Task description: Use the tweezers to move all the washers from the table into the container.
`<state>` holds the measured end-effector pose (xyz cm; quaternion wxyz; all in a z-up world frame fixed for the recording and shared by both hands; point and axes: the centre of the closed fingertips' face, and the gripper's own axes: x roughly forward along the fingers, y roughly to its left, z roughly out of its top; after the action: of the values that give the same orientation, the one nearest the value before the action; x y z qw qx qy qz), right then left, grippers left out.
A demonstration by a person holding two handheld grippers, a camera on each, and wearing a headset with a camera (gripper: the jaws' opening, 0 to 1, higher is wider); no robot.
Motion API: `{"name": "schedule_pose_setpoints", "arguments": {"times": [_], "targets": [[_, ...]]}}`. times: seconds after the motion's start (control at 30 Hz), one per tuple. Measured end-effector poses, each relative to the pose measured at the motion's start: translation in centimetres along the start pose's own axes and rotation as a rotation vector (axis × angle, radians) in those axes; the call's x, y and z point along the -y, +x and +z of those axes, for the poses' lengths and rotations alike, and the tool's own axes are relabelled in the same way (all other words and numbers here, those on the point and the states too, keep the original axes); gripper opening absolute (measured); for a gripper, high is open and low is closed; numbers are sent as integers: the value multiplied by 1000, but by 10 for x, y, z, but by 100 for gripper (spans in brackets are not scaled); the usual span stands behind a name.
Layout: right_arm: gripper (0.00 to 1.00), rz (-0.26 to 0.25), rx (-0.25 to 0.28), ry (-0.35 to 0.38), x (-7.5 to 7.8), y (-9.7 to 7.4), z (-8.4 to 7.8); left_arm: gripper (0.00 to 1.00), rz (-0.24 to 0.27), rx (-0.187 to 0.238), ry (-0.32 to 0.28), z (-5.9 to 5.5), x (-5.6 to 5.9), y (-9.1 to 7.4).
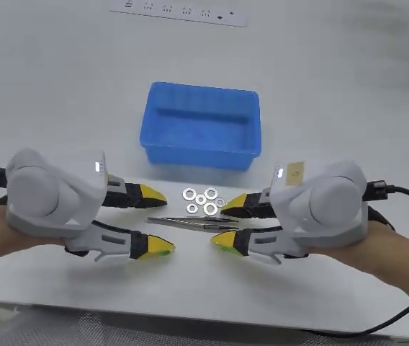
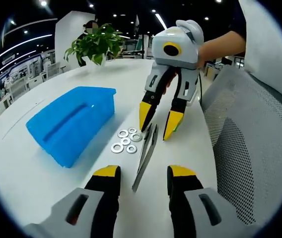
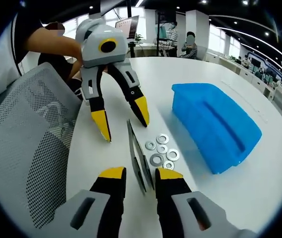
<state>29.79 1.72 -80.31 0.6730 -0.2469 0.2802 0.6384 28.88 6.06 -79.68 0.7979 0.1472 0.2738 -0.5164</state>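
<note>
**Both grippers open, tweezers flat on the bench between them**

The left gripper point(image 1: 158, 221) and right gripper point(image 1: 224, 223) have their jaws spread and empty. They point tip to tip at the tweezers point(image 1: 190, 223), which lie near the front edge of the bench point(image 1: 60, 86). My worry is that the tweezers are thin and flat, so a closing jaw could just skid them instead of lifting. The washers point(image 1: 203, 202) sit just behind them, close to the right gripper's far jaw, and one nudge would scatter them. The two grippers could also bump tips if both go in at once. The container point(image 1: 201, 126) is further back, mid-bench, with nothing in the way. A power strip point(image 1: 179, 11) lies along the back edge, a plant point(image 2: 94, 47) stands off at one end, and a mesh chair point(image 2: 245, 148) is pulled up at the front. None of them are in the way.
</note>
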Motion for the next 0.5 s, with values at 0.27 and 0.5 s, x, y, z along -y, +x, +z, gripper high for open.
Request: {"name": "schedule_pose_setpoints", "arguments": {"times": [0.27, 0.5], "targets": [[18, 8, -11, -69, -4, 5, 4, 35, -9, -37, 78, -1, -3, 1], [13, 14, -27, -115, -7, 5, 4, 28, -31, -42, 96, 2, 2, 2]]}}
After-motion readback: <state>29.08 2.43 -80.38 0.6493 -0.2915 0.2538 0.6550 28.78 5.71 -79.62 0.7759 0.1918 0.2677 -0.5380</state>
